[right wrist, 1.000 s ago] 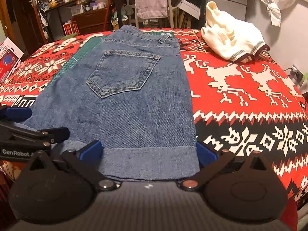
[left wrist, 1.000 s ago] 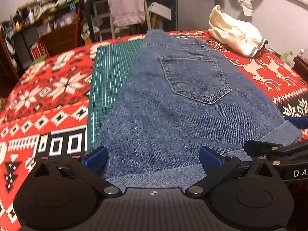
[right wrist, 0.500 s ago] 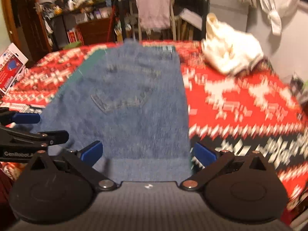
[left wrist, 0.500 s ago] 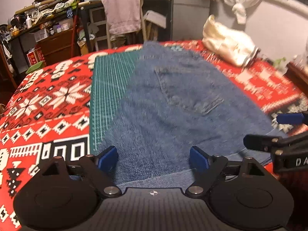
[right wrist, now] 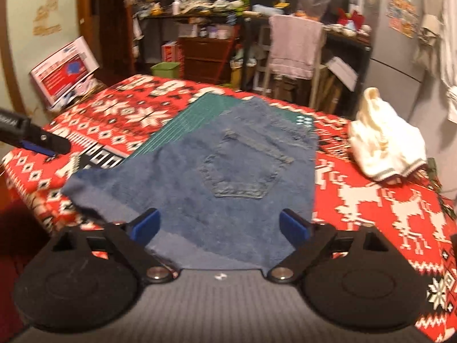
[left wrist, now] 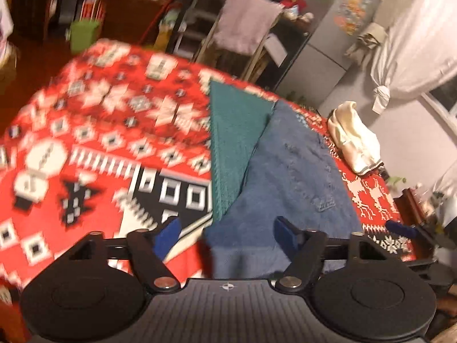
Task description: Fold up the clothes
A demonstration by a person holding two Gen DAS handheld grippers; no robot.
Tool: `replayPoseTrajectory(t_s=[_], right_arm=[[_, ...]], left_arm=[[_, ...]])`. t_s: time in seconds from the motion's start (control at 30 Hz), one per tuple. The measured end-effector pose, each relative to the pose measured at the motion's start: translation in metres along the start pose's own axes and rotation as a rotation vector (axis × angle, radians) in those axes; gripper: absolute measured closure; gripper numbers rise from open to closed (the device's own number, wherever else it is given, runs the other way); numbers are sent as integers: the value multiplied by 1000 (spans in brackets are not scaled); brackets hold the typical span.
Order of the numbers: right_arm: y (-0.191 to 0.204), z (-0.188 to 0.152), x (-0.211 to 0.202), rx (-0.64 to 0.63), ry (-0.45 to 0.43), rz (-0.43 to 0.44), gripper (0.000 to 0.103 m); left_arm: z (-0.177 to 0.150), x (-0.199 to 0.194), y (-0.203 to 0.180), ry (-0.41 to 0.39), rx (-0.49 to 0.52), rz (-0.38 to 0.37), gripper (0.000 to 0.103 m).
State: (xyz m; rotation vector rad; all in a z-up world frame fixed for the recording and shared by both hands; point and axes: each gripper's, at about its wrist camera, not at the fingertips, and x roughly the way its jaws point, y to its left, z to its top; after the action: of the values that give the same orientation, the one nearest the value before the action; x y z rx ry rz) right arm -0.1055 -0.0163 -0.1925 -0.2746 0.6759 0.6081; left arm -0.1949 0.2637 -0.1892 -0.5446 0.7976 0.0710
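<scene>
sweater [right wrist: 382, 148] beside denim shorts [right wrist: 228, 183]

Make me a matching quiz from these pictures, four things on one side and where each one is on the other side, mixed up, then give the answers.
Things:
1. denim shorts
2. cream garment
3. green cutting mat
4. pink towel

Places:
A. draped over a chair beyond the table
B. bunched at the table's far right
C. partly under the denim
D. spread flat mid-table, pocket up

Pairs: 1-D, 2-B, 3-C, 4-A
</scene>
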Motion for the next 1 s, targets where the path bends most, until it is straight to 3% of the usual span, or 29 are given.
replayPoseTrajectory(t_s=[0.1, 0.17, 0.27, 0.33, 0.4, 0.5, 0.67, 1.0], right_arm=[[10, -3, 5, -2, 13, 36, 26], [16, -5, 7, 2, 21, 59, 32], [25, -8, 11, 9, 32, 95, 40], [30, -9, 14, 6, 39, 116, 46], [34, -9, 14, -5, 38, 140, 50], [42, -8, 14, -30, 30, 184, 59], [59, -6, 17, -82, 24, 259, 84], [110, -4, 50, -207, 38, 354, 84]], left_arm=[[-5, 11, 16, 59, -111, -85, 53], [-9, 18, 23, 89, -161, -124, 55], [-12, 28, 29, 125, -203, -121, 57], [-15, 33, 34, 151, -252, -171, 71], [-17, 37, 37, 169, -301, -222, 73], [-14, 37, 39, 170, -354, -250, 87], [-6, 38, 44, 146, -490, -342, 90], [4, 43, 41, 117, -620, -412, 91]])
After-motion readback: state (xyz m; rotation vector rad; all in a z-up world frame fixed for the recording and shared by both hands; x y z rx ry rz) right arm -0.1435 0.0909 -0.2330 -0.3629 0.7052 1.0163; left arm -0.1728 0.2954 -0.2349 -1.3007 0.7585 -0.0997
